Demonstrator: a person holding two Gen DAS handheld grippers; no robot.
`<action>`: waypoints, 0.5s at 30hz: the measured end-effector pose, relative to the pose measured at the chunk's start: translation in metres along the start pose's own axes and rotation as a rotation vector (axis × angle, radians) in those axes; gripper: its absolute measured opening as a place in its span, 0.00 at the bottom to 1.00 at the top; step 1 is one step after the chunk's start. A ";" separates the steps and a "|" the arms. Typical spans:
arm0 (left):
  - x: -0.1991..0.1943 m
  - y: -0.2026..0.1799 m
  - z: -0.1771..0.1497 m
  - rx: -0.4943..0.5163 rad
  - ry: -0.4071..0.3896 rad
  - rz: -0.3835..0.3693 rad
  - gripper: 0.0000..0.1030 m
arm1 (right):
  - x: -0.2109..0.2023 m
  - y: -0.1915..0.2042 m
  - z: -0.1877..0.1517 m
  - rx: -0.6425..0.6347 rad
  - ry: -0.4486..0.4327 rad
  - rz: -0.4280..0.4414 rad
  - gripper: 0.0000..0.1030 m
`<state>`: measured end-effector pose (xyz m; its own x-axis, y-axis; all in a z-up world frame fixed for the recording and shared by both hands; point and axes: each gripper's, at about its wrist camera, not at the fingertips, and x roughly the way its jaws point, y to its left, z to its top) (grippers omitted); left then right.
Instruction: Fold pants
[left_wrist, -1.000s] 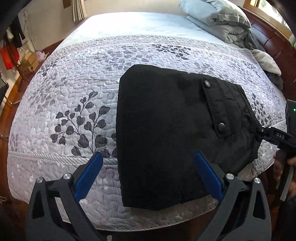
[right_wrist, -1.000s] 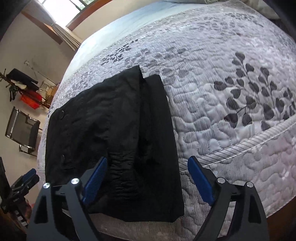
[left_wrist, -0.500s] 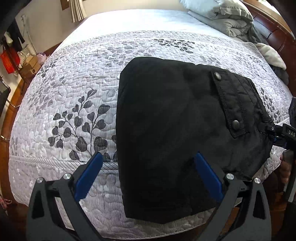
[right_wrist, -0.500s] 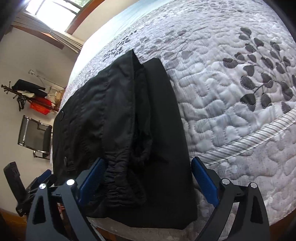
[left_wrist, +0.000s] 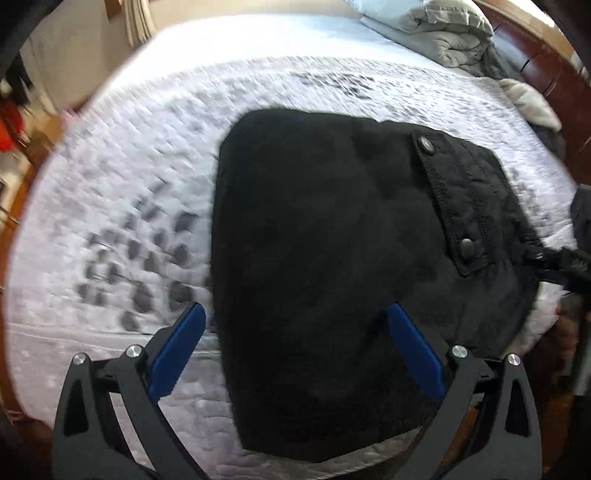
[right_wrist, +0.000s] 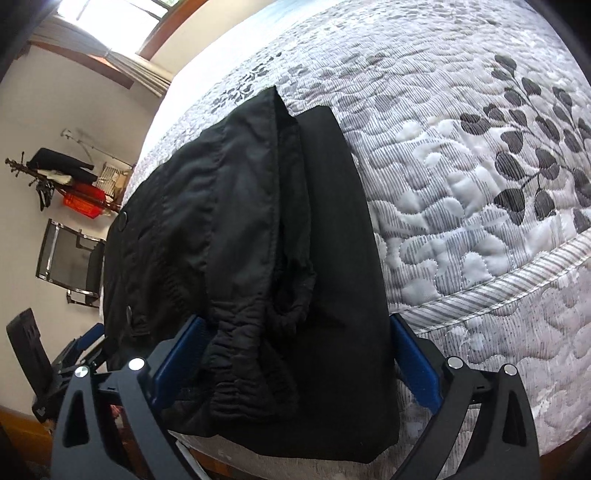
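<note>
The black pants (left_wrist: 332, 266) lie folded into a thick rectangular stack near the bed's front edge, a snap-button pocket flap (left_wrist: 458, 199) on top. My left gripper (left_wrist: 295, 347) is open, its blue fingers spread over the stack's near end, empty. In the right wrist view the same pants (right_wrist: 258, 258) show their elastic waistband (right_wrist: 251, 354) toward me. My right gripper (right_wrist: 295, 354) is open, its fingers straddling the waistband end. The right gripper also shows at the right edge of the left wrist view (left_wrist: 565, 262), beside the pants.
A grey leaf-print quilt (left_wrist: 140, 236) covers the bed. Folded grey bedding (left_wrist: 443, 33) and a wooden headboard (left_wrist: 546, 62) are at the far right. A coat rack (right_wrist: 55, 173) and black chair (right_wrist: 70, 258) stand by the wall.
Both grippers have moved closer to the pants, so the stack fills more of each view. The left view is blurred by motion. Both grippers stay open.
</note>
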<state>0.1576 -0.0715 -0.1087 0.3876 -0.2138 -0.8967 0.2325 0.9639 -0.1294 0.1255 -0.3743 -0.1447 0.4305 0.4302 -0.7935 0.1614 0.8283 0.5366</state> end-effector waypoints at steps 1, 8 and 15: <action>0.007 0.010 0.003 -0.037 0.041 -0.082 0.97 | 0.000 0.001 0.001 -0.007 0.000 -0.006 0.95; 0.038 0.080 0.014 -0.285 0.172 -0.419 0.97 | 0.004 0.006 0.005 -0.022 0.008 -0.013 0.95; 0.076 0.114 -0.003 -0.452 0.283 -0.683 0.97 | 0.009 0.006 0.004 -0.025 0.020 0.003 0.96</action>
<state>0.2107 0.0223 -0.1929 0.0413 -0.7790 -0.6256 -0.0666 0.6226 -0.7797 0.1337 -0.3668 -0.1476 0.4131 0.4398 -0.7975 0.1375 0.8355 0.5320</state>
